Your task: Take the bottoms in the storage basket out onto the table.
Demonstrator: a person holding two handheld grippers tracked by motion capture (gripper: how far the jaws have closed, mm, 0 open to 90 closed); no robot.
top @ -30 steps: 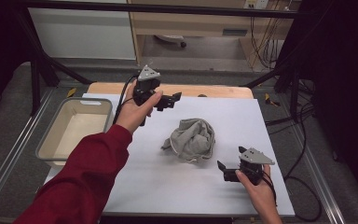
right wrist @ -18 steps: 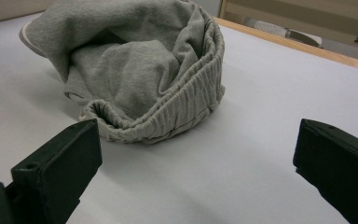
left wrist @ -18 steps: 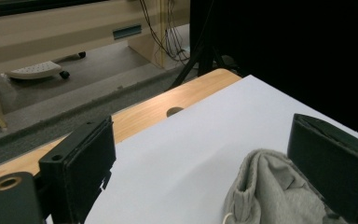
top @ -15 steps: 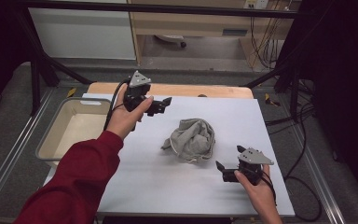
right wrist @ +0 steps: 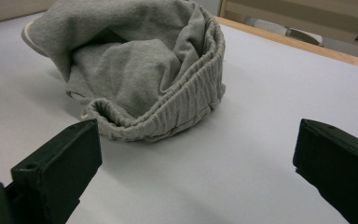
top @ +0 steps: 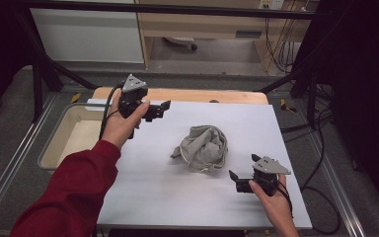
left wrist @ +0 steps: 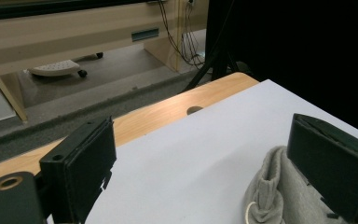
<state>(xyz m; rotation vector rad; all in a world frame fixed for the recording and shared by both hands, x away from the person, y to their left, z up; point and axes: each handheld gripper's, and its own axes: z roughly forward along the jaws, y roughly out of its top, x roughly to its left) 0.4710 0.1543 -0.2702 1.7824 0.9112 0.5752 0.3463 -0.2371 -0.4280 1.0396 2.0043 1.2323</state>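
Cloth (top: 201, 147), soft grey knit with a ribbed elastic band, sits crumpled in a rounded heap mid-counter (top: 177, 197) on its smooth white sheet. My right gripper (top: 237, 181) rests near it, black jaws wide apart; my left gripper (top: 162, 107) hovers beyond, jaws also apart, empty.

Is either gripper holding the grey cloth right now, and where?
No. Both the left gripper and right gripper are open and empty, apart from the cloth.
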